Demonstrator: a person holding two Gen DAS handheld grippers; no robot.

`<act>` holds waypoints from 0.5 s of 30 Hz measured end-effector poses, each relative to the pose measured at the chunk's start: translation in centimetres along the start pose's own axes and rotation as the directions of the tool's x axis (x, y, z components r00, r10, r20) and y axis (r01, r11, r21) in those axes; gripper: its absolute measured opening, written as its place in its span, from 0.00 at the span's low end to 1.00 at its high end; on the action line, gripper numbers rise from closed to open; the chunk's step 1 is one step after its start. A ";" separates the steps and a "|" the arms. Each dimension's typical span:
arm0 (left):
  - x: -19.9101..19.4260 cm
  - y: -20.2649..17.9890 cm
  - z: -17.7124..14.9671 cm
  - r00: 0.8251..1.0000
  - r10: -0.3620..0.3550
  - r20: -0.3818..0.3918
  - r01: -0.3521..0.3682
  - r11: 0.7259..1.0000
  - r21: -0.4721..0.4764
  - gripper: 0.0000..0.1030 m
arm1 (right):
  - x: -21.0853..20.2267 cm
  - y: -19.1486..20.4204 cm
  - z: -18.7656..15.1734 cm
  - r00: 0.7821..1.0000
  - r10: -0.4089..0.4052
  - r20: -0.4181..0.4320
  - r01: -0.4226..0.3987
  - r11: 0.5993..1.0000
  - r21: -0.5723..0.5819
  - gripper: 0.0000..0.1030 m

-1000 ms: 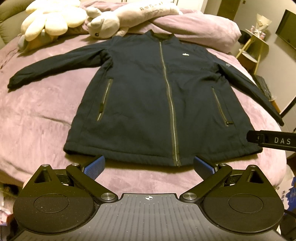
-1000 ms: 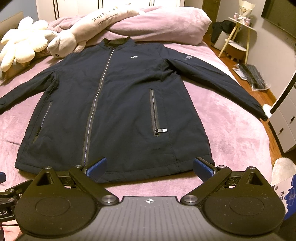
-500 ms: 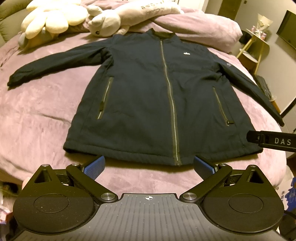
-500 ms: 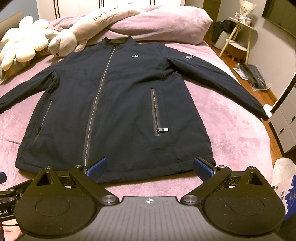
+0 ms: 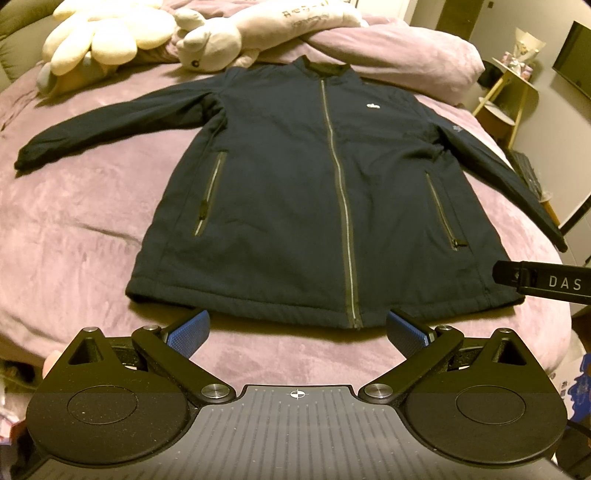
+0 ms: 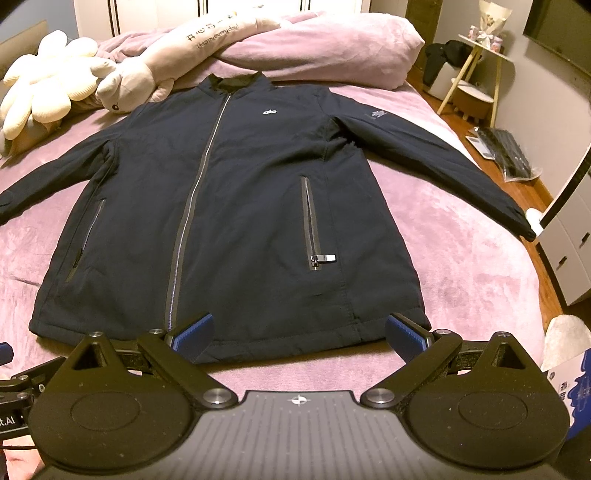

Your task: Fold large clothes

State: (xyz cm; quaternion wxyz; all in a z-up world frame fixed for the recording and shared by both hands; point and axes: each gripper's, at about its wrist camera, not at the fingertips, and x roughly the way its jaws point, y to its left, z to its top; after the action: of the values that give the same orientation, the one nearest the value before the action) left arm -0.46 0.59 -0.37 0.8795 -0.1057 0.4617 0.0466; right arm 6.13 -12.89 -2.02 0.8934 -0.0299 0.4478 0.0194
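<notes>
A dark navy zip-up jacket (image 5: pixel 295 192) lies flat and face up on a pink bed, zipped, sleeves spread to both sides, collar at the far end. It also shows in the right wrist view (image 6: pixel 229 206). My left gripper (image 5: pixel 297 328) is open and empty, just short of the jacket's hem near the zip's lower end. My right gripper (image 6: pixel 299 330) is open and empty, its fingertips over the hem on the jacket's right half. Part of the right tool (image 5: pixel 543 281) shows at the right edge of the left wrist view.
The pink bedspread (image 5: pixel 81 236) surrounds the jacket. Plush toys (image 5: pixel 110 33) and a folded pink duvet (image 6: pixel 332 48) lie beyond the collar. A small side table (image 6: pixel 476 70) and white drawers (image 6: pixel 569 251) stand right of the bed, with a box (image 6: pixel 569 391) near the bed's corner.
Both grippers have moved slightly forward toward the jacket, so it appears a little nearer. Both stay open; the jacket has not moved.
</notes>
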 end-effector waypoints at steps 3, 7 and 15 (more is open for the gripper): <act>0.0 0.0 0.0 1.000 0.000 0.000 0.000 1.000 -0.001 1.00 | 0.0 0.0 0.0 1.000 0.000 0.000 0.000 1.000 0.001 0.96; 0.1 0.0 0.0 1.000 -0.001 -0.002 0.001 1.000 -0.002 1.00 | 0.0 0.0 0.0 1.000 0.001 0.000 -0.001 1.000 0.000 0.96; 0.2 0.0 -0.2 1.000 -0.002 -0.004 0.002 1.000 -0.003 1.00 | 0.1 0.0 -0.1 1.000 0.006 0.001 -0.006 1.000 0.001 0.96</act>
State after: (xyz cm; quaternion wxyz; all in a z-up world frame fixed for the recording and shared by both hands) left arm -0.52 0.54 -0.64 0.8784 -0.1073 0.4635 0.0462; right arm 6.07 -12.90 -2.15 0.8936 -0.0281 0.4474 0.0219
